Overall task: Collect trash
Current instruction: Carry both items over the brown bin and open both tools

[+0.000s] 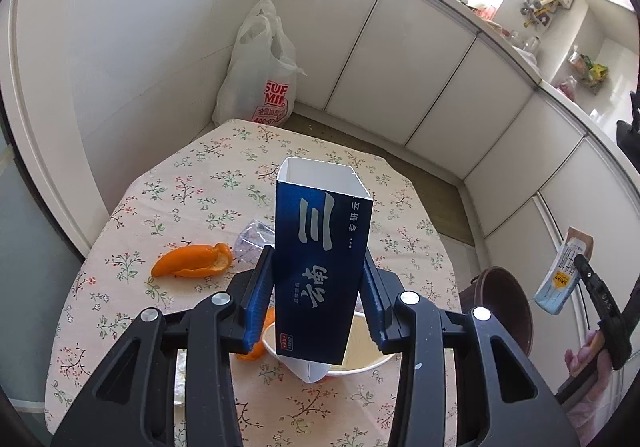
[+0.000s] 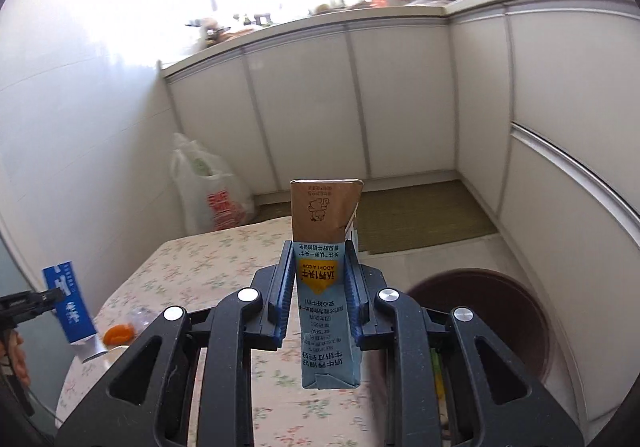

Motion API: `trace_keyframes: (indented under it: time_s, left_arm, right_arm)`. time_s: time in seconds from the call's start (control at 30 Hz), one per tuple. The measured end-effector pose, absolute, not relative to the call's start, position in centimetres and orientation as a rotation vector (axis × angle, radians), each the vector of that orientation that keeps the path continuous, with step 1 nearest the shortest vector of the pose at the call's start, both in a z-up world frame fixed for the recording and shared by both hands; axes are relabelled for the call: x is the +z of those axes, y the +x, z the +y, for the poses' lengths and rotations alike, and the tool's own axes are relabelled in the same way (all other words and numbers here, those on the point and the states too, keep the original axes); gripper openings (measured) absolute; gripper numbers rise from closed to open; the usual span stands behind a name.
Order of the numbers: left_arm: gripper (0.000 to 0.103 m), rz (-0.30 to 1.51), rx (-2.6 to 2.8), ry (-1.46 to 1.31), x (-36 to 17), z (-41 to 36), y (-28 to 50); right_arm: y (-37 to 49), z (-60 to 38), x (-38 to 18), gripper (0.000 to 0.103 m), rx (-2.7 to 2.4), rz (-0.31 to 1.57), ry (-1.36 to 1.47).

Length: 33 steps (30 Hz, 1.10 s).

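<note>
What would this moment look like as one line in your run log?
left gripper: shut on blue box | right gripper: shut on milk carton | orange peel: on table | brown bin: beside table

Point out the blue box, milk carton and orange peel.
blue box (image 1: pixel 320 267): left wrist view, printed front face.
milk carton (image 2: pixel 324 311): right wrist view, light blue printed face.
orange peel (image 1: pixel 192 265): left wrist view, middle of the peel.

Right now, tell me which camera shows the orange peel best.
The left wrist view: the orange peel lies whole and sharp on the flowered tablecloth, left of the held blue carton. The right wrist view shows only a small, blurred orange patch near its lower left.
</note>
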<state>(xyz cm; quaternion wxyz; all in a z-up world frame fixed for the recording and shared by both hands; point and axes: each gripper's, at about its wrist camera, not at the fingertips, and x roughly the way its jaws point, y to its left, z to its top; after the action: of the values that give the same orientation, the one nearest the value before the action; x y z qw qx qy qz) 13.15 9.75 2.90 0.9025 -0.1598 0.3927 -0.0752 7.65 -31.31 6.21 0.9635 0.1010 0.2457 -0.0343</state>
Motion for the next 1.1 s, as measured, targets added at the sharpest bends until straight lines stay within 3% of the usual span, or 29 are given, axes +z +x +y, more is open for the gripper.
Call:
trace_keyframes:
  time_s: [0.13,0.17,0.2,0.23,0.3,0.33,0.4,0.67,0.8,1.1]
  left_arm:
    - [0.04,0.802,-0.177,-0.33,2.9,8.0,13.5]
    - [0.04,0.802,-0.186,-0.329,2.8,7.4,13.6]
    - [0.04,0.802,-0.196,-0.328,2.8,6.6,13.7]
    - [0.04,0.802,-0.205,-0.325,2.8,5.9,13.8]
    - [0.04,0.802,-0.23,-0.317,2.7,4.2,13.9]
    - [0.04,0.802,-0.243,-0.313,2.7,3.3,13.9]
    - [0.04,0.804,-0.277,-0.307,2.6,1.0,14.2]
    - [0.041,0.871,-0.476,-0.258,1.9,-12.2,15.3]
    - [0.041,0.896,-0.577,-0.245,2.2,-19.8,15.6]
    - [0.042,0.939,-0.644,-0.258,2.1,-28.2,16.8]
  right_arm:
    - [7.9,-35.6,4.3,0.027,-0.266,0.546,0.224]
    - [7.9,-36.4,4.0,0.036,-0.305,0.56,0.231]
    - [7.6,-37.4,3.8,0.057,-0.358,0.557,0.243]
    - [7.1,-38.1,3.7,0.068,-0.405,0.543,0.252]
    - [6.3,-39.4,4.0,0.076,-0.488,0.528,0.258]
    - [5.9,-39.9,4.1,0.087,-0.529,0.524,0.26]
    - [4.6,-40.9,4.2,0.097,-0.629,0.493,0.256]
    - [3.7,-44.4,2.2,0.096,-0.843,0.585,0.098]
    - [3.4,-47.0,1.8,0.096,-0.849,0.645,0.148]
    - [2.1,-48.9,2.2,0.096,-0.881,0.67,0.162]
